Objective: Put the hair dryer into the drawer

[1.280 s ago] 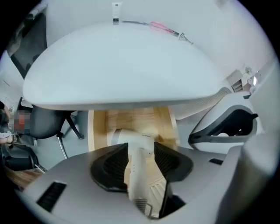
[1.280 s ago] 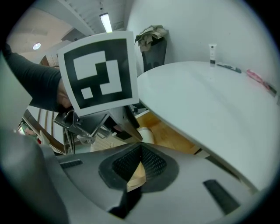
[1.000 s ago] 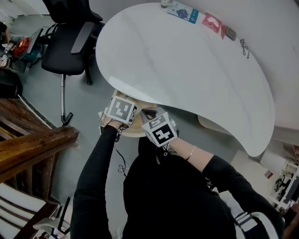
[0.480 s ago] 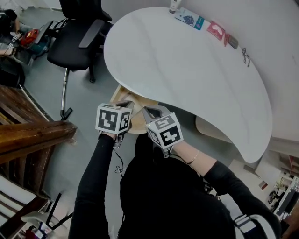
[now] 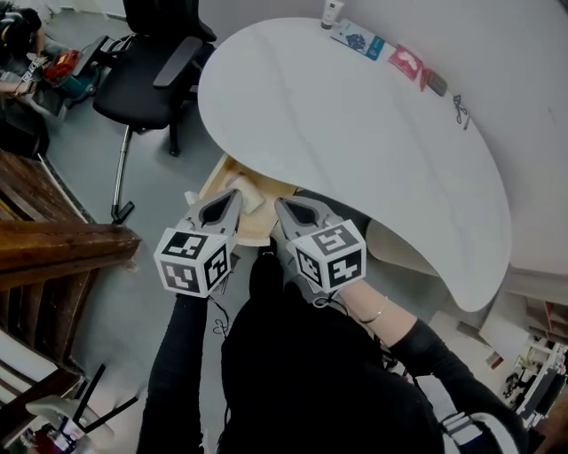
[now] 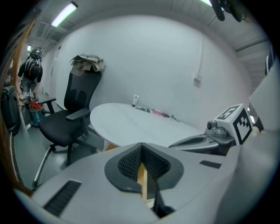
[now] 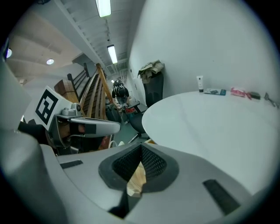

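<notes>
grey floor (image 5: pixel 155 208) fills the left side, with a dark wooden stair rail (image 5: pixel 53 244) at the edge and a black office chair (image 5: pixel 142 84) beyond it. left gripper (image 5: pixel 234 195) hangs over the wooden drawer (image 5: pixel 216 177), jaws closed on nothing. that drawer stands pulled out from under the table, and the hair dryer (image 5: pixel 248 199) shows as a pale shape inside it. right gripper (image 5: pixel 282 206), just beside, is also closed and empty. white oval table (image 5: pixel 355 133) spreads to the right, bare but for a tube (image 5: pixel 332 12) and small packets (image 5: pixel 359 39) along its far edge.
</notes>
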`<state>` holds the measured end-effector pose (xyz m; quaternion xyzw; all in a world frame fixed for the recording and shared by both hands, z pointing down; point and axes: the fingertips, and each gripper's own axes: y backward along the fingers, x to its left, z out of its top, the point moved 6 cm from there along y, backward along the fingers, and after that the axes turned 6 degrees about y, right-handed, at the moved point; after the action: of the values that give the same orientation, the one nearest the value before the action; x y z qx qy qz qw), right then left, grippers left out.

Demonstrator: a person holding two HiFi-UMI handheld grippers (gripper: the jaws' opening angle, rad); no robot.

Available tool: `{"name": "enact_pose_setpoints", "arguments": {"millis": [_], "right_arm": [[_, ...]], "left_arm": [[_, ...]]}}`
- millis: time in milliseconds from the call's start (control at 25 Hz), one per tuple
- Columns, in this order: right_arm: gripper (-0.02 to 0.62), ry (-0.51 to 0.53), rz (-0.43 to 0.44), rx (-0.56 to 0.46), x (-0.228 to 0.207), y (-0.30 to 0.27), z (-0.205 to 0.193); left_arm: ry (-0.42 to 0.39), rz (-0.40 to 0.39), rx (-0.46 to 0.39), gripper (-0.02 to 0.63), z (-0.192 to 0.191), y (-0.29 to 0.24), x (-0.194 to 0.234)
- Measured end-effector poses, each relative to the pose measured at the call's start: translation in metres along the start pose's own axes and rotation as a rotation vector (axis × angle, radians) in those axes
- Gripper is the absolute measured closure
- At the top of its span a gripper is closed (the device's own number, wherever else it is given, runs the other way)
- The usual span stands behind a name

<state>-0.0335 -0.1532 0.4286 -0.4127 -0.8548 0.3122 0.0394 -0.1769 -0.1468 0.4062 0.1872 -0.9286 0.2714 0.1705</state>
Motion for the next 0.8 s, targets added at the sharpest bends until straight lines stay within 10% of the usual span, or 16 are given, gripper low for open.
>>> {"name": "enact_pose_setpoints", "arguments": {"millis": [800], "right_arm": [[0.595,0.074,0.052,-0.171,0.029,0.089,-0.01]], "left_arm": [[-0.046,0.038,-0.243,0.598,-0.028,0.095,-0.068]]}}
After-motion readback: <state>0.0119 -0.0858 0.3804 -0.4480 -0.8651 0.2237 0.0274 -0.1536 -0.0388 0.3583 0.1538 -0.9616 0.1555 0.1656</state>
